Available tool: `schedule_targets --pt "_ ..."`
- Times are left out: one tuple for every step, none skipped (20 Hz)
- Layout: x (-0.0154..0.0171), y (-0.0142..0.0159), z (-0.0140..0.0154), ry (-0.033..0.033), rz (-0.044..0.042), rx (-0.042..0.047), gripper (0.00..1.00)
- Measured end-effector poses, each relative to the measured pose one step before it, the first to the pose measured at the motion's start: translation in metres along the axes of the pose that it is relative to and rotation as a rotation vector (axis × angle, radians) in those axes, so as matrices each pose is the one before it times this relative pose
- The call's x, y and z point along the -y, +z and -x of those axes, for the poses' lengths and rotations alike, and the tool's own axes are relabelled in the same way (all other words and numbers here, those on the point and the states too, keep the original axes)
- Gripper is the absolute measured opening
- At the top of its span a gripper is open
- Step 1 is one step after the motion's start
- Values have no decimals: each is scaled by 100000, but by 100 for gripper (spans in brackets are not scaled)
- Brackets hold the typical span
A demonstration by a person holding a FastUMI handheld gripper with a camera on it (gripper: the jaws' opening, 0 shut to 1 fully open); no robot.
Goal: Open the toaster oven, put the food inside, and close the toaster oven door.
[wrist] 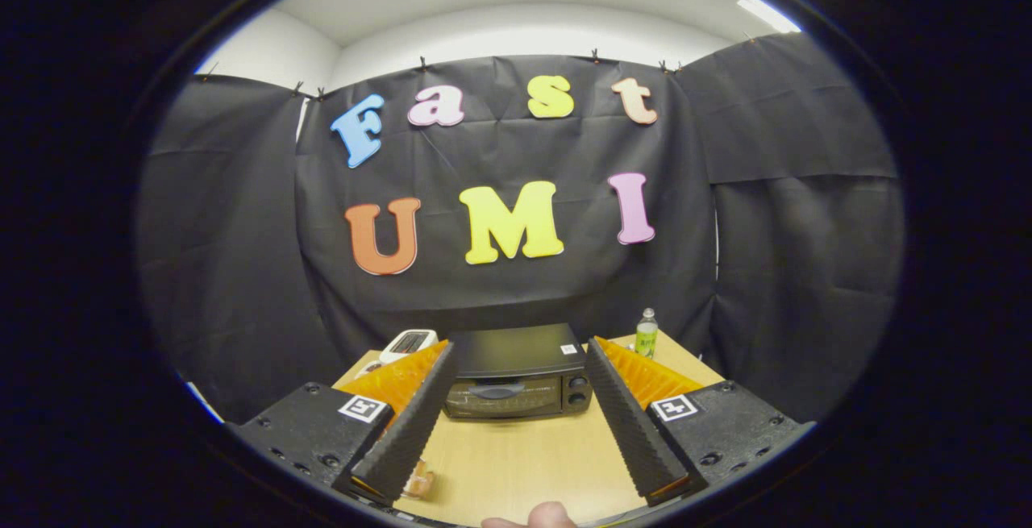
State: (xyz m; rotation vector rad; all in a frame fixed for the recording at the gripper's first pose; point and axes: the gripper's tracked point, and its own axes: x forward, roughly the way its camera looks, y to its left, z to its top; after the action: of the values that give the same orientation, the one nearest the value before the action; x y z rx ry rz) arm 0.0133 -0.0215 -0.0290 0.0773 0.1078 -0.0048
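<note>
The hand-held gripper is released, its fingers spread wide with nothing between them. Beyond the fingertips the toaster oven sits on the wooden surface, its door shut. A piece of food lies by the left finger. A bottle stands beyond the right finger.

The toaster oven stands on the table at lower centre of the frame, door shut, between and beyond the spread fingers of the gripper. A bottle stands to its right, toward the table's rear. A small device lies to its left. A food item lies beside the left finger, at lower left. A fingertip shows at bottom centre.
</note>
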Motion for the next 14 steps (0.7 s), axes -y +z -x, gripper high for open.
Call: schedule_targets --pt "205 57 -108 -204 -77 195 100" --pt "79 88 -204 68 -154 334 100" --pt "-15 -18 -366 344 28 -389 100" --pt "-61 -283 -514 547 98 -685 100" --pt "-27 -198 -508 488 -253 -607 100" --pt "-102 -154 -685 638 -715 -941 100" --pt "-166 -352 -704 955 -737 -1017 100" --pt "-220 -278 -815 911 -582 -895 100" --pt "-82 -340 -960 678 -382 -766 100" --pt "-145 -495 -1045 935 -151 -715 100" --pt "-16 -698 -1072 591 359 -1046 100" --pt "16 -628 -1163 546 581 -1019 100" --pt "-51 -814 -1262 656 747 -1184 100" --pt "38 -1012 -1384 246 1307 -1395 100"
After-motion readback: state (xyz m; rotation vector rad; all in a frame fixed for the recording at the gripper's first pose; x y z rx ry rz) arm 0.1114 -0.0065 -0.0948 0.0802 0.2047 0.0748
